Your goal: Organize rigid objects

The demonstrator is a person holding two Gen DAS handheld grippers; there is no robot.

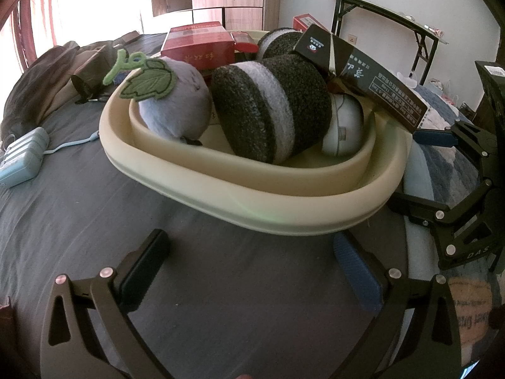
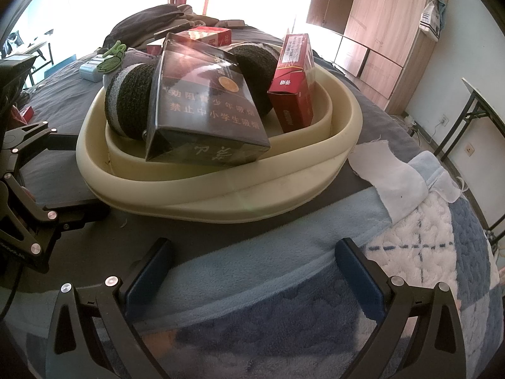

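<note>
A cream oval basin (image 1: 246, 199) sits on the bed and also shows in the right wrist view (image 2: 221, 186). It holds a dark carton (image 1: 363, 72) (image 2: 202, 101), red cartons (image 1: 199, 42) (image 2: 293, 88), a white mouse (image 1: 345, 126), black-and-grey plush rolls (image 1: 271, 110) (image 2: 126, 101) and a purple plush fruit (image 1: 176, 107). My left gripper (image 1: 252, 271) is open and empty in front of the basin. My right gripper (image 2: 252, 271) is open and empty over the blue blanket, near the basin's other side.
A pale blue case (image 1: 22, 158) with a cord lies on the grey sheet at left. Dark clothes (image 1: 63, 72) are heaped behind it. A blue and white blanket (image 2: 410, 221) and white cloth (image 2: 388, 170) lie right of the basin. A folding table (image 1: 394, 15) stands behind.
</note>
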